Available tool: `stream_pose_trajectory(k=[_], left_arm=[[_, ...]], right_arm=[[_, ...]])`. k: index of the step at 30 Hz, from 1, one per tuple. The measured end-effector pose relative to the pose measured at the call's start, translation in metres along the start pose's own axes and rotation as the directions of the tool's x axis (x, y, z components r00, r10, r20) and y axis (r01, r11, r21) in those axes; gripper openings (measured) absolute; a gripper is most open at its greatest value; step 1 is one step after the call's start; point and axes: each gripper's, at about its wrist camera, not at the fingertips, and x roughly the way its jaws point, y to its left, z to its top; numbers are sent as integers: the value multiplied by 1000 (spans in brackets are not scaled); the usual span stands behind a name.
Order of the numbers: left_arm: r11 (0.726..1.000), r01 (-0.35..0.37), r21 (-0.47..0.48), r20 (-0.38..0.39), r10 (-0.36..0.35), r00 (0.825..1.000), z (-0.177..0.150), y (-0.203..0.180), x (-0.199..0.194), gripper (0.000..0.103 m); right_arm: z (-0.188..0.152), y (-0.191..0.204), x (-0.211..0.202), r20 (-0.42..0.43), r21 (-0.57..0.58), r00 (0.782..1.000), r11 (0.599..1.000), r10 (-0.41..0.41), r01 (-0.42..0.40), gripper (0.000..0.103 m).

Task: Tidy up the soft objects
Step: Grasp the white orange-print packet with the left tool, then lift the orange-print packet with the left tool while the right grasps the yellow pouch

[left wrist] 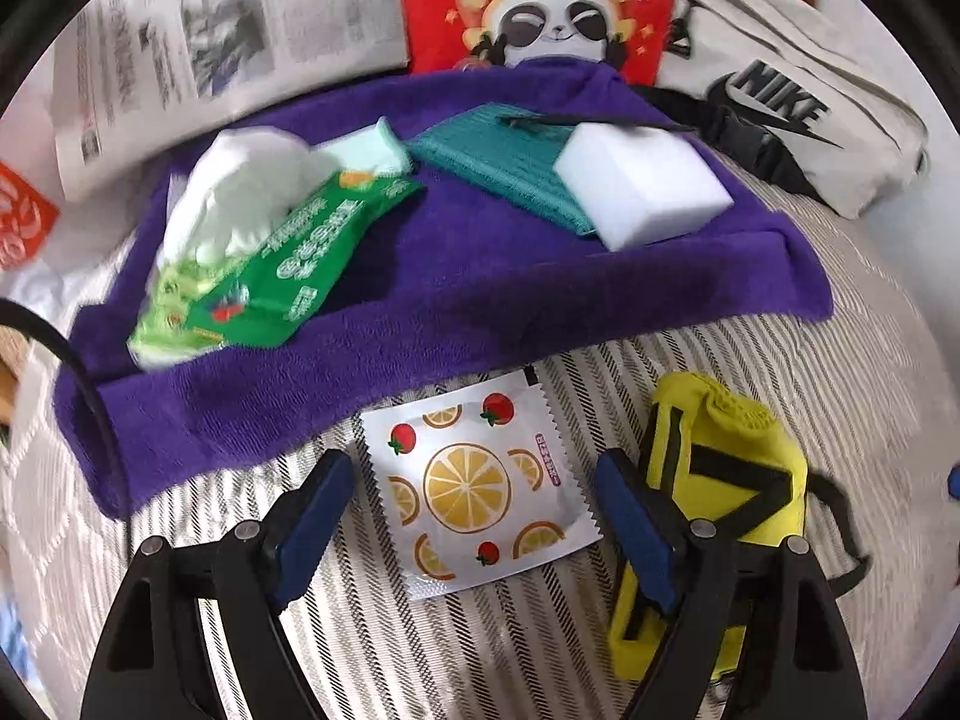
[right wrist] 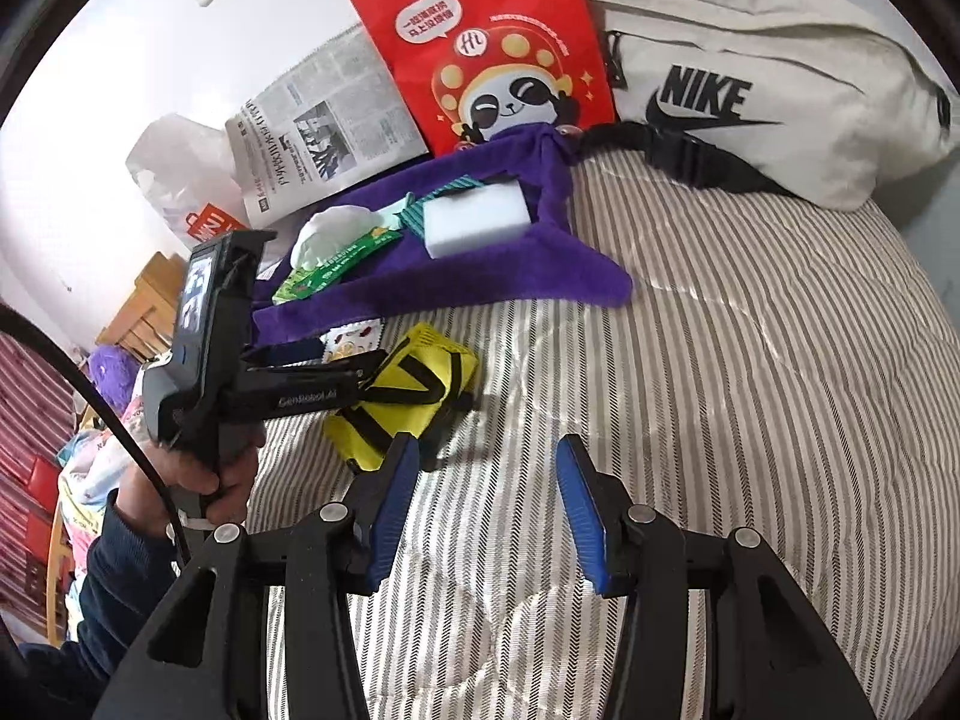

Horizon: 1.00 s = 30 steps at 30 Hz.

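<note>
A purple towel [left wrist: 420, 300] lies spread on the striped bed. On it sit a green tissue pack [left wrist: 258, 264], a teal cloth [left wrist: 504, 162] and a white sponge block [left wrist: 642, 186]. My left gripper [left wrist: 474, 498] is open, its jaws on either side of a white wipe sachet printed with lemons [left wrist: 474, 486] in front of the towel. A yellow pouch with black straps [left wrist: 714, 498] lies just to its right. My right gripper [right wrist: 486, 504] is open and empty over bare striped bedding, with the yellow pouch [right wrist: 408, 396] and the left gripper [right wrist: 354, 360] ahead to its left.
A red panda-print bag [left wrist: 540, 6], a newspaper [left wrist: 228, 42] and a cream Nike waist bag [left wrist: 804, 108] lie behind the towel. A white plastic bag with an orange logo [right wrist: 192, 192] sits at the far left. The striped bedding [right wrist: 750, 360] stretches to the right.
</note>
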Motion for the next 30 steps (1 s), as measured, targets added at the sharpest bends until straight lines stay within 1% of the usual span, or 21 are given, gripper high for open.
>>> stream_pose_trajectory(k=[2,3,6,9,11,13,14,15,16,18,21,22,23,25,28,30], left_arm=[[1000,18,-13,-13,-18,1000,-7,9,-4,83],[1000,15,-14,-15,-15,1000,-11,13,-6,85],[1000,12,-19,-19,-13,1000,-17,25,-9,85],[1000,13,-16,-25,-13,1000,-15,23,-8,85],[1000,23,4,-2,-23,1000,-12,17,-5,84],[999,33,15,34,-33,999,-10,13,-4,76],[999,37,20,47,-38,998,-10,12,-6,58],[998,49,35,59,-51,997,-12,10,-9,47],[998,54,45,61,-57,997,-13,9,-10,45],[996,68,52,66,-71,995,-14,10,-11,38],[993,115,28,62,-116,991,-17,19,-15,32],[992,128,22,60,-129,990,-19,23,-17,26],[992,125,20,54,-126,991,-20,26,-19,23],[992,125,23,46,-126,991,-26,33,-23,23],[996,86,20,41,-87,995,-38,45,-30,23],[997,73,8,40,-74,997,-46,55,-34,23]], right_arm=[[-3,-4,2,0,19,1000,1000,18,-18,48],[-5,-5,3,-1,24,1000,999,26,-26,48],[-9,-5,7,-1,31,999,999,45,-45,48],[-10,-2,12,-20,26,998,998,52,-51,48],[-10,1,13,-24,21,998,998,53,-52,48],[-12,4,11,-29,13,998,998,57,-56,48],[-13,6,10,-28,5,998,999,52,-52,48],[-13,7,9,-28,2,998,999,49,-49,48],[-13,8,8,-28,2,998,999,49,-49,48],[-14,9,8,-30,6,998,999,54,-54,48],[-13,16,10,-38,-1,998,999,46,-46,48],[-13,20,11,-42,-11,998,999,43,-43,48],[-13,23,12,-45,-19,998,999,43,-43,48],[-11,29,15,-51,-29,998,998,49,-50,48],[-9,41,25,-66,-56,997,998,39,-42,48],[-7,47,32,-78,-63,996,997,33,-38,48]])
